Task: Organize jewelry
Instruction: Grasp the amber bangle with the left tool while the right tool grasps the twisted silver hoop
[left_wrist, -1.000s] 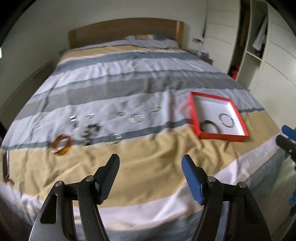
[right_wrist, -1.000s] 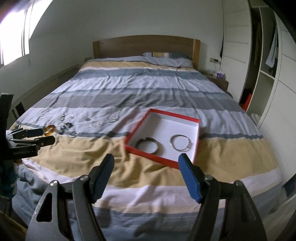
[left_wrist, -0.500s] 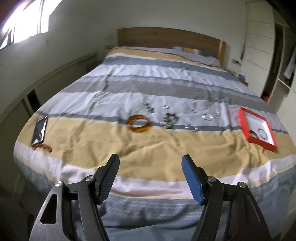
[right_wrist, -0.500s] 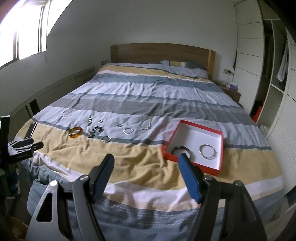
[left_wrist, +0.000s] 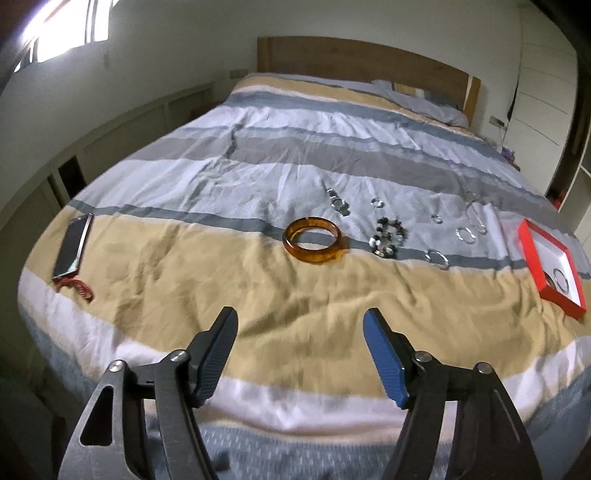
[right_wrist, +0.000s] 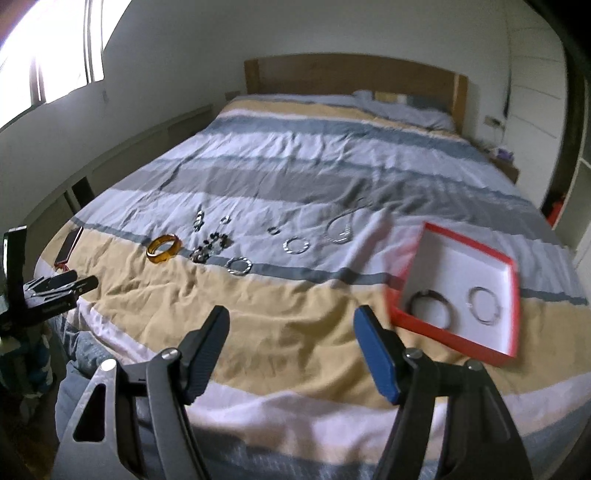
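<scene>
Saw two rings in red box (right_wrist: 511, 295), near right on bed (right_wrist: 295, 332). Amber bangle (left_wrist: 314, 240), beads (left_wrist: 388, 238), silver hoops (right_wrist: 295, 245) loose mid-bed, left of box. Judged early. Left tool (left_wrist: 300, 350), right tool (right_wrist: 291, 339) both gaping, empty.

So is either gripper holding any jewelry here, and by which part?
Nothing is held. The left gripper and right gripper both hover open above the bed, fingers empty.

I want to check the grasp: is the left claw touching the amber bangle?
Apart. The left wrist view shows the open left claw well short of the amber bangle, with bare bedspread between.
</scene>
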